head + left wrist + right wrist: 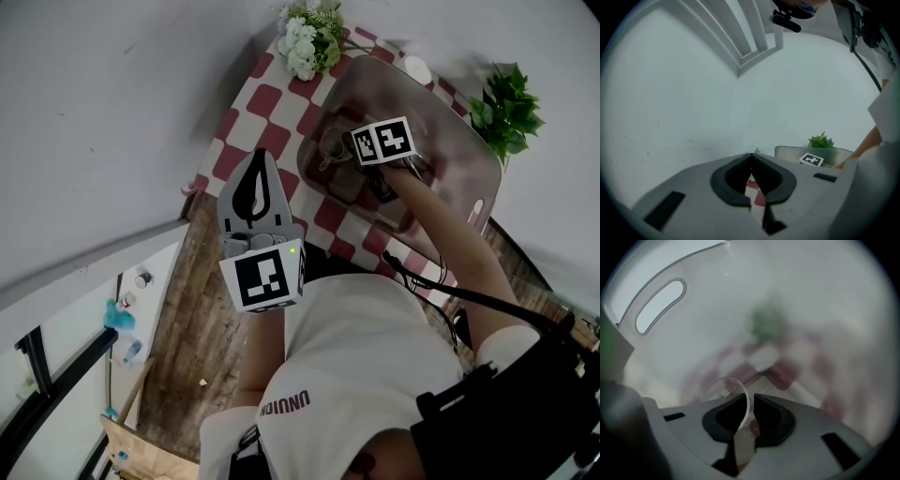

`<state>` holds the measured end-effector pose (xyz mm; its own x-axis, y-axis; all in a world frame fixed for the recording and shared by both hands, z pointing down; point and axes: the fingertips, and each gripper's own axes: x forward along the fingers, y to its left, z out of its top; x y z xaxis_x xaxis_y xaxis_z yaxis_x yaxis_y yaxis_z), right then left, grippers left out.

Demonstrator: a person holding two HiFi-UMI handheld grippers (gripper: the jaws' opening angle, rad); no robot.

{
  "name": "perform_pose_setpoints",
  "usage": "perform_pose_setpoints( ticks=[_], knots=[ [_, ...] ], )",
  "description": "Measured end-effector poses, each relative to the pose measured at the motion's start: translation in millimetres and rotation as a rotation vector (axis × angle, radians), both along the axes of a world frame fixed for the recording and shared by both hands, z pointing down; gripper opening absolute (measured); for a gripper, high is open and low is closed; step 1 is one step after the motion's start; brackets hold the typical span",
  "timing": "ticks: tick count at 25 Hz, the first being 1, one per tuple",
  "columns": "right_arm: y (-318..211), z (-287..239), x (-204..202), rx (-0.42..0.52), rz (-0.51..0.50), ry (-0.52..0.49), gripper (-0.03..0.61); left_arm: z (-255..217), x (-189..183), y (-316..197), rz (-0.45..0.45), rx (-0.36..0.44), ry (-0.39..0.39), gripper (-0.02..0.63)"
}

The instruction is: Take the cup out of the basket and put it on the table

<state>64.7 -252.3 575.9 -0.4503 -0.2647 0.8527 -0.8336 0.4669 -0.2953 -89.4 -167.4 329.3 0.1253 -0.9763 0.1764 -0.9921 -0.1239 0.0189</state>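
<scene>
A clear cup (334,146) sits inside the translucent basket (472,155) on the red-and-white checked table (251,111). My right gripper (354,150) reaches down into the basket. In the right gripper view it (749,399) is shut on the cup (723,389), with the thin clear rim pinched between the jaws. The basket wall with its handle slot (661,305) curves around behind. My left gripper (260,159) hovers over the table's near left part, outside the basket, shut and holding nothing. In its own view the jaw tips (751,158) meet, with the basket (787,152) off to the right.
White flowers (305,42) stand at the table's far end beside the basket, and a green plant (506,103) is past the basket's right side. A small white object (415,67) lies behind the basket. A wooden floor (187,309) lies below the table's near edge.
</scene>
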Motion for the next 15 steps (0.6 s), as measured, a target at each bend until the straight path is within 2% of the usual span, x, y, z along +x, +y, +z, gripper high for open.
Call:
perform_pose_setpoints(
  ticks=[15],
  knots=[
    [3.2, -2.8, 7.8, -0.002, 0.003, 0.028, 0.044, -0.4, -5.8, 3.8, -0.014, -0.003, 0.002, 0.012]
  ],
)
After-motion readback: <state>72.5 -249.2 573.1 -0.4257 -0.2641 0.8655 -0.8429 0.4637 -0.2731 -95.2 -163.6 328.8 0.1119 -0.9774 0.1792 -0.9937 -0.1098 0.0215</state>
